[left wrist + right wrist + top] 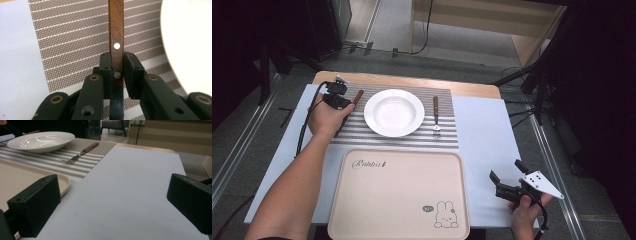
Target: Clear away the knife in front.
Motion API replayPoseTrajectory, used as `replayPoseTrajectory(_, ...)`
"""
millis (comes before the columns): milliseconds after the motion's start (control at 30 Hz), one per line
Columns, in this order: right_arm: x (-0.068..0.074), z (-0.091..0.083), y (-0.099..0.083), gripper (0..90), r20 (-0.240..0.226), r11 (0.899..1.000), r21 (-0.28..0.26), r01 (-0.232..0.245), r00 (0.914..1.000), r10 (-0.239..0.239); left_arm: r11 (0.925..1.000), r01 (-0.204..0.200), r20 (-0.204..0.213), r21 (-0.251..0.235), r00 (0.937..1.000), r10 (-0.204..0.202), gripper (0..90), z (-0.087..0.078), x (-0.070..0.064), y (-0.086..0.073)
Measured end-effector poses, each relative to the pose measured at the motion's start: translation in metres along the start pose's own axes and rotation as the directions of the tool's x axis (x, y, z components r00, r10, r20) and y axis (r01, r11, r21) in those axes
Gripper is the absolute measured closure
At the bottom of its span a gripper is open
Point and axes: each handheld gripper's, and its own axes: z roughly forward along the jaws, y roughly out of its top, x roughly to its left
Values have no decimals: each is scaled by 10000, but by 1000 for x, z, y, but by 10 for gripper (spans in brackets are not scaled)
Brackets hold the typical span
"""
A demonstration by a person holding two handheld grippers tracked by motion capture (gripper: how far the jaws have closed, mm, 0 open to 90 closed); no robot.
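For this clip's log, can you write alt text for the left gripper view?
The left gripper has its two black jaws closed on the wooden handle of a knife, near its rivets, above a brown-and-white striped placemat. The rim of a white plate curves in at the right edge.

Left gripper [343, 102]: black body, black cable trailing back along the forearm. Its own camera shows two black block-shaped jaw pads on black link arms, with brass-coloured pivot bushings and small dark screw holes.

Right gripper [507, 176]: black, with two matte black rectangular jaw blocks; on top sits a grey three-cornered plate with small dark dots. A black cable loops below the right hand [526, 210].

Both forearms are bare; no sleeves visible.
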Motion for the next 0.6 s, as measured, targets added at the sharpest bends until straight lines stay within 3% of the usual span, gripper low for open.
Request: replayPoseTrajectory(600,0,0,0,0,-24,10000,-10,21,10000,-21,9990,31,298,-441,9996,-18,763,-21,-11,-15)
